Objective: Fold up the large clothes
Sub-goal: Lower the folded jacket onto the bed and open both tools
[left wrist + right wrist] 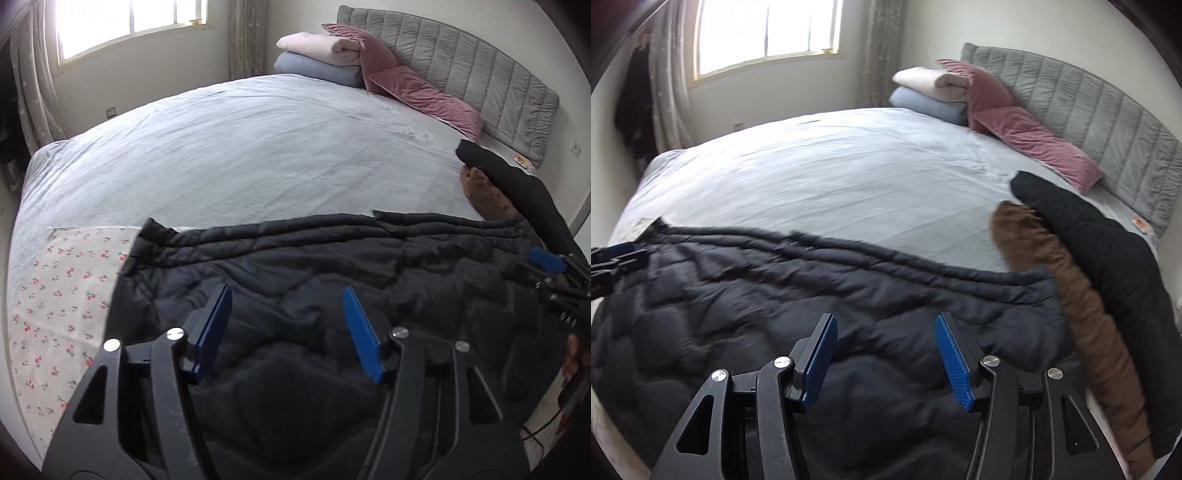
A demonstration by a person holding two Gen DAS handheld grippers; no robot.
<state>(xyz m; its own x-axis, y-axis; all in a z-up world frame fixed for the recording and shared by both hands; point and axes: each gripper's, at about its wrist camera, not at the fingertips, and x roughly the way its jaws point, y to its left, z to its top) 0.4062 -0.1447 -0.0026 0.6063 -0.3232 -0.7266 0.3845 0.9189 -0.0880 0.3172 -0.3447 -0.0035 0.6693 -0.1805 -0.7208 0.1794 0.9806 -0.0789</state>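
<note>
Here, a dark quilted jacket [332, 266] was seen spread flat along the near edge of the bed [240, 147], its far hem lying in a ridged line across the pale blue sheet. The left claw [286, 328] was held above the jacket with its blue pads apart and nothing between them; the padding was visible through the gap. The right claw [886, 354] was likewise held over the jacket with its pads separated and empty. In the left wrist view the right claw could be made out at the right edge of the jacket, and in the right wrist view the left claw appeared at the jacket's left edge. Beside the jacket, on its right, a brown garment [1071, 302] was laid, partly covered by a black garment [1108, 251]. A cherry-print cloth [62, 288] was seen under the jacket's left end. At the grey headboard [480, 70], pink cushions [424, 96] were propped beside a folded pink blanket [317, 46] stacked on a folded blue one [314, 68].
</note>
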